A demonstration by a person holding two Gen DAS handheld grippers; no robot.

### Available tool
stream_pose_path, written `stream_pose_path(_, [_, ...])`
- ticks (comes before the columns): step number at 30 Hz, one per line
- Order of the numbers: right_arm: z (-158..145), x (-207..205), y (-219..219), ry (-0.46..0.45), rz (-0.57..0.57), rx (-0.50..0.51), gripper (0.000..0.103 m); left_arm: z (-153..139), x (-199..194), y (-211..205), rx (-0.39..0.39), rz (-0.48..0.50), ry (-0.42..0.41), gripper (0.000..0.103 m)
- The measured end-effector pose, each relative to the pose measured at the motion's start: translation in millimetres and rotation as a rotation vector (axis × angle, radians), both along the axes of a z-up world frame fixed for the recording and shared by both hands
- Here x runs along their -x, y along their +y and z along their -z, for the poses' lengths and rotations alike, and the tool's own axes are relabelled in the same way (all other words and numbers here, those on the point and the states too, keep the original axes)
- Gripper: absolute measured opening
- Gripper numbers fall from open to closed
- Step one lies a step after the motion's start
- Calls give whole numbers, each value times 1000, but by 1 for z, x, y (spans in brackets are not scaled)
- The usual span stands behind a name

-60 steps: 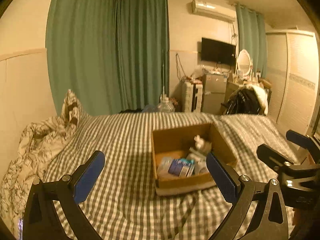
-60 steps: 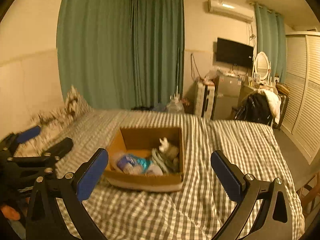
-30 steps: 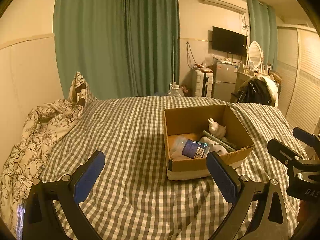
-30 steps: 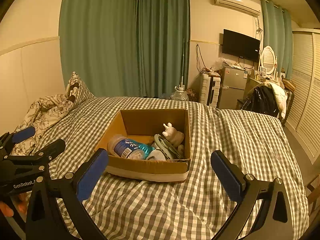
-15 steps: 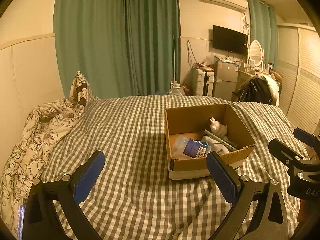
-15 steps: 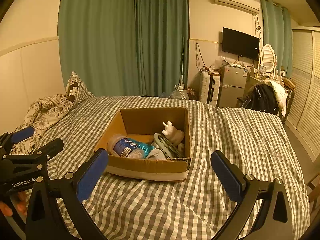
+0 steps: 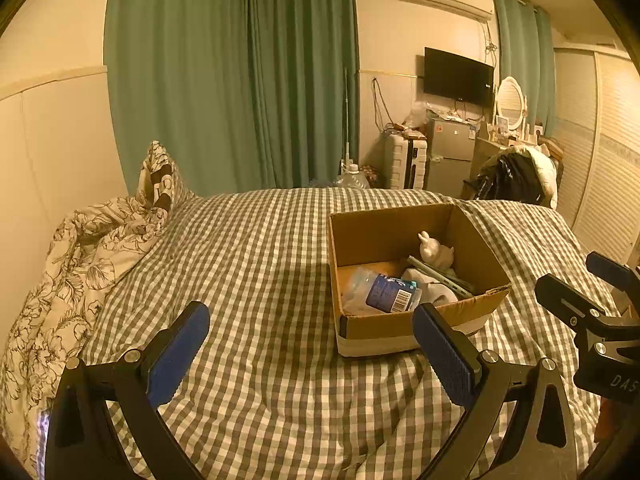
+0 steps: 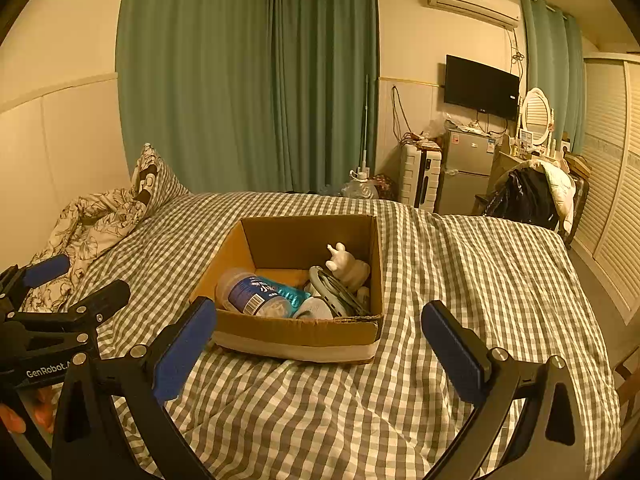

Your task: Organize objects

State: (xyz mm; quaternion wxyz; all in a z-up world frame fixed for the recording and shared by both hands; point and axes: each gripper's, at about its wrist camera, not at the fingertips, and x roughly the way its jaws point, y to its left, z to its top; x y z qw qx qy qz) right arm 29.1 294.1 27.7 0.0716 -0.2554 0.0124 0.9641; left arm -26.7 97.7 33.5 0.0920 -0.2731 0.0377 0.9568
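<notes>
Right wrist view: my right gripper (image 8: 316,344) is spread wide, empty, box (image 8: 296,326) just ahead between its fingers, on the bed (image 8: 460,280). Left gripper (image 7: 310,350) also wide apart, empty, box ahead-right. Bottle (image 8: 258,294) inside looks light, slick plastic; I'd pinch mid-body. Rabbit figure (image 8: 348,266) prob. fragile, grip its body gently. Vs 2 s ago, box sits nearer and sharper in both views.

A bed (image 7: 260,280) w/ a green-checked cover is seen, on which an open cardboard box (image 8: 296,336) is set near mid-bed, w/ a floral duvet (image 7: 80,264) and pillow (image 7: 158,178) bunched along its left edge.
</notes>
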Motion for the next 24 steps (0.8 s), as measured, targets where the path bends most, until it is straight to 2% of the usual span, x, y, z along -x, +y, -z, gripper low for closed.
stream_pose_path(11, [2,0,-1,-4,1,1,103,-1,-1,-7,-30,-9,-5,103])
stream_pose_path(24, [3,-1,-1,-11,3,-1,103,1,-2,-6,-13,-21,5,103])
